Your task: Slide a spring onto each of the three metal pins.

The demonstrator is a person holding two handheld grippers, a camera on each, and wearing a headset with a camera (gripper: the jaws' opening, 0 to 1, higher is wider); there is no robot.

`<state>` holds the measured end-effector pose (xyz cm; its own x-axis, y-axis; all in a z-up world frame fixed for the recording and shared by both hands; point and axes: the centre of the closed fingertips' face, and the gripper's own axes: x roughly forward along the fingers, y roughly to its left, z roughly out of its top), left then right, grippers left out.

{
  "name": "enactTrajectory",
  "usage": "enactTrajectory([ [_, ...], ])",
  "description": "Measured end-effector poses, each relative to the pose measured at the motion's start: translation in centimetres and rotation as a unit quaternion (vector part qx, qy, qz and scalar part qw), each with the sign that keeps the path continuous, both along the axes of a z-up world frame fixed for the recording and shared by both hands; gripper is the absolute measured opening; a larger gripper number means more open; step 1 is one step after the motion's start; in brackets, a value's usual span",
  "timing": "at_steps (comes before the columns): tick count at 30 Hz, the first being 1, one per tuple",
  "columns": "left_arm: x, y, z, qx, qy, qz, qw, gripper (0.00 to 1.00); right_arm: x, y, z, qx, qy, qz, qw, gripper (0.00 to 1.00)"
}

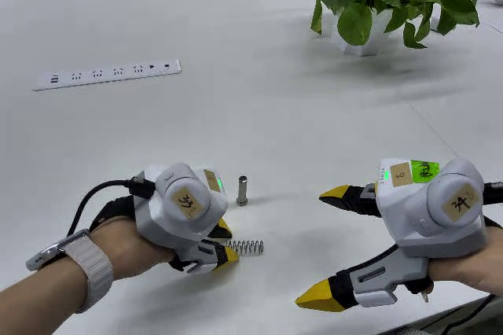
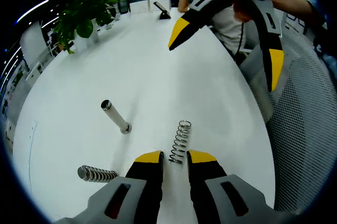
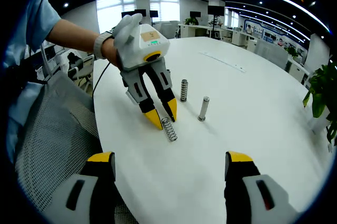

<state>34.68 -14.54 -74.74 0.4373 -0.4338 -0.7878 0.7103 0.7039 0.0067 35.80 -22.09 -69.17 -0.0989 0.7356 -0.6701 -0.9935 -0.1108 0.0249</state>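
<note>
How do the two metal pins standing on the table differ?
The sprung pin has a spring coiled over its shaft; the bare pin has a smooth shaft. The sprung pin stands close beside the left gripper; the bare pin stands farther from it. Both stand upright on the white table.

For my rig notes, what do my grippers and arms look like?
The left gripper and right gripper have rounded white-grey bodies and black jaws with yellow tips. Each carries tan handwritten labels and a small green light; the right also has a green sticker. A black cable leaves the left. The left wrist wears a watch with a pale strap; the sleeve is light blue.
</note>
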Motion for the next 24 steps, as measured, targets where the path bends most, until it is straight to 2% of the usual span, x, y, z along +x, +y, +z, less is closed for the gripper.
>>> enactTrajectory([
  [11,-0.06,-0.18,-0.23,0.022,0.011,-0.029,0.9993,0.15,-0.29,0.15,-0.05,0.0,0.001,0.002,1.0,0.85],
  [19,0.25,-0.05,-0.14,0.021,0.032,-0.011,0.9992,0.11,-0.34,0.2,-0.1,-0.001,0.003,0.004,1.0,0.85],
  [24,0.16,-0.08,-0.13,0.022,0.032,-0.01,0.9992,0.1,-0.36,0.29,-0.1,0.0,0.003,0.005,1.0,0.85],
])
